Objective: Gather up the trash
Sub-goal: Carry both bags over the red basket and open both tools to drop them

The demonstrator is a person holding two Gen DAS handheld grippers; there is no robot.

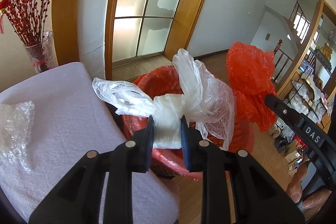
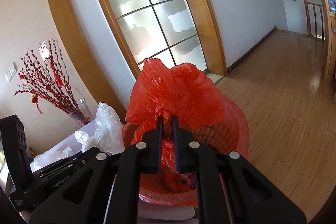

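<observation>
My left gripper (image 1: 167,119) is shut on a crumpled clear plastic bag (image 1: 189,87) and holds it over the red-lined waste basket (image 1: 161,81). The clear bag also shows in the right wrist view (image 2: 105,125). My right gripper (image 2: 167,119) is shut on a bunched red plastic bag (image 2: 176,91), held above the red mesh basket (image 2: 237,129). The red bag (image 1: 250,75) and the right gripper body show at the right of the left wrist view. A piece of clear bubble wrap (image 1: 14,127) lies on the pale cloth-covered table (image 1: 63,102).
A glass vase with red berry branches (image 1: 40,49) stands behind the table by the wall. A frosted glass door in a wooden frame (image 1: 145,7) is behind the basket. Wooden floor (image 2: 283,102) runs to the right. Shelves with clutter (image 1: 304,93) stand at far right.
</observation>
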